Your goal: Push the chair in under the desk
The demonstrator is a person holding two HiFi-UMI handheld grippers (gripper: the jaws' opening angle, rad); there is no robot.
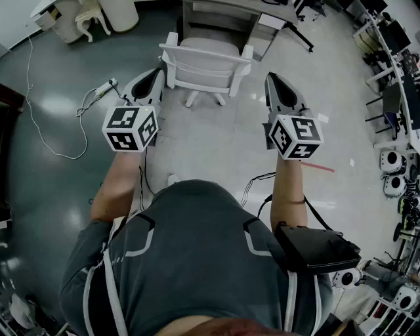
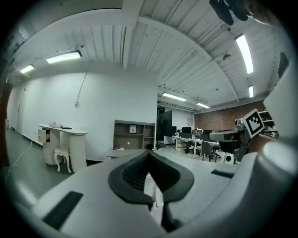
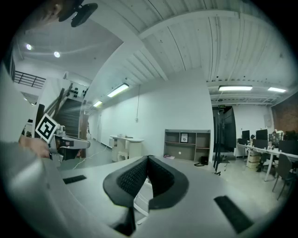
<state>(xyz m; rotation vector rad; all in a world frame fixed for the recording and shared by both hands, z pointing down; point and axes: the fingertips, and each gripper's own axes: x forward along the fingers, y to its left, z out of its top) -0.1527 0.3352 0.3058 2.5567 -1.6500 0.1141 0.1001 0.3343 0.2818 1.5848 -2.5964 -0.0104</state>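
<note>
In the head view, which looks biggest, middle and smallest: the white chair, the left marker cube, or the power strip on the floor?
1. white chair
2. left marker cube, though it sits nearer the camera, which makes it look bigger
3. power strip

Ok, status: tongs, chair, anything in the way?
Left tongs shut, empty; right tongs shut, empty. White chair ahead between them, back toward me, not yet under desk. Path looks open; power strip lies left of chair.
</note>
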